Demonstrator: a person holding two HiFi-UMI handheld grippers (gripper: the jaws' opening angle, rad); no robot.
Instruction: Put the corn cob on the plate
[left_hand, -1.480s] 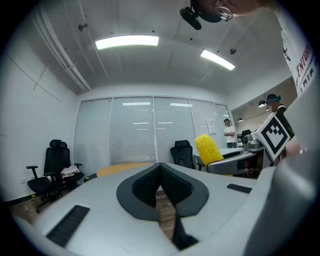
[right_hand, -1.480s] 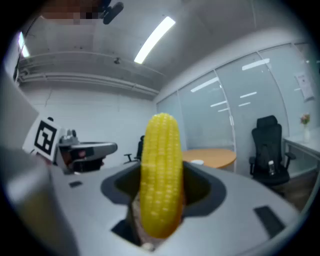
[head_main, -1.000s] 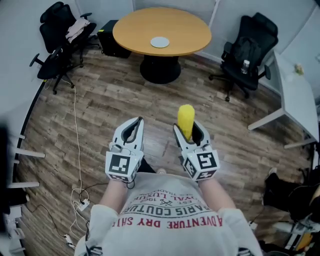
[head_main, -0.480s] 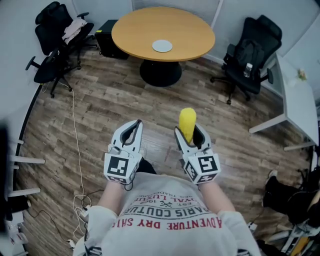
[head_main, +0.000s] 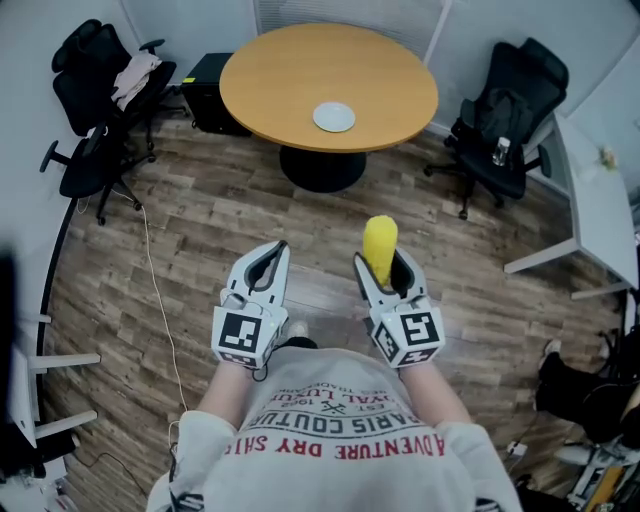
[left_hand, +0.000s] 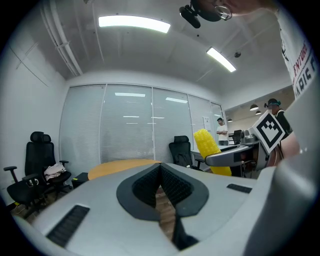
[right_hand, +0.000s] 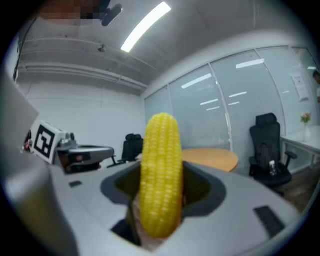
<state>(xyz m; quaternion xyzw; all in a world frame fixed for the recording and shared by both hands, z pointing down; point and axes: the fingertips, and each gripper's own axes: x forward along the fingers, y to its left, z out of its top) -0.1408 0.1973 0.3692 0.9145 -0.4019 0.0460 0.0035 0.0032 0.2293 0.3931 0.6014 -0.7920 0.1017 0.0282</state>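
A yellow corn cob (head_main: 380, 246) stands upright between the jaws of my right gripper (head_main: 381, 268), which is shut on it. In the right gripper view the corn cob (right_hand: 160, 172) fills the middle, gripped at its lower half. My left gripper (head_main: 267, 263) is held beside it at the same height, shut with nothing in it; its jaws meet in the left gripper view (left_hand: 161, 184). A small white plate (head_main: 334, 117) lies on the round wooden table (head_main: 290, 70) ahead, well beyond both grippers.
Black office chairs stand at the left (head_main: 95, 110) and right (head_main: 505, 110) of the table. A white desk (head_main: 590, 190) runs along the right side. A cable (head_main: 150, 270) trails over the wood floor at the left.
The table and plate have drawn closer and lower in the head view. Both grippers keep their pose, the right one still holding the corn cob.
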